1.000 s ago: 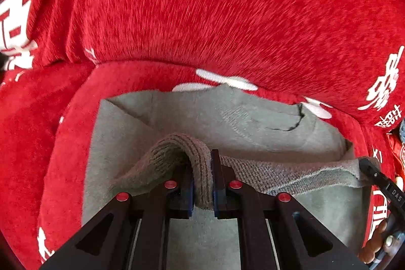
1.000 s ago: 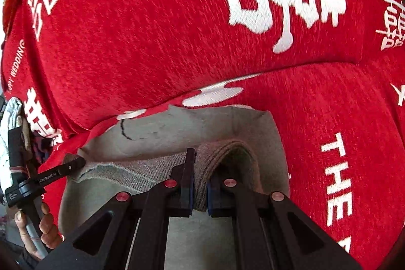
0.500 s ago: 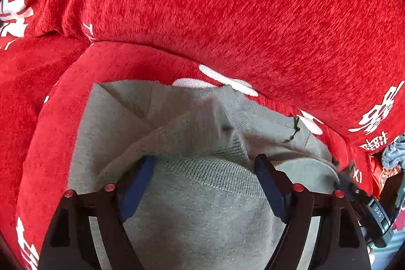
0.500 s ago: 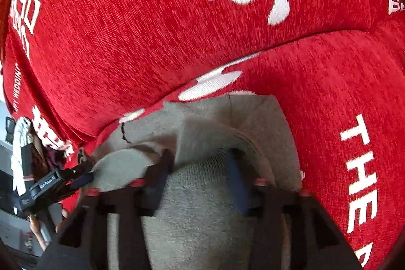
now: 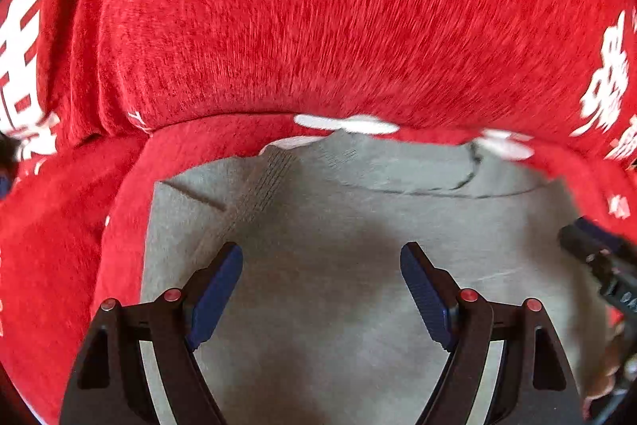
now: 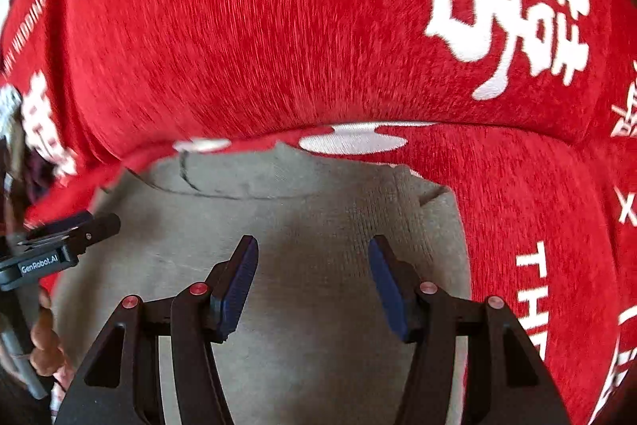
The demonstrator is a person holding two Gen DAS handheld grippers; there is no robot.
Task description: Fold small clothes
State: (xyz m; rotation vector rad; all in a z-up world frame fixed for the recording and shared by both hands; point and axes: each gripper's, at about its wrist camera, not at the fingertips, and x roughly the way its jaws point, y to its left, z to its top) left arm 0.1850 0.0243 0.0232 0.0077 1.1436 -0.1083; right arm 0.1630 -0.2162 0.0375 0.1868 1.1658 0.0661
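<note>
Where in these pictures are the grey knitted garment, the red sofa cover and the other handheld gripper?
grey knitted garment [image 5: 338, 210]: left wrist view, flat middle of the top layer.
red sofa cover [image 6: 247, 38]: right wrist view, plain backrest fabric.
left gripper [image 6: 95, 226]: right wrist view, its black fingertip at the garment's edge.

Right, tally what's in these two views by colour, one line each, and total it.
Grey: 1, the knit garment lying flat on the cover
Red: 1, the sofa cover with white print
Black with blue pads: 2, the left gripper and right gripper, both with jaws open above the garment
Total: 4
</note>
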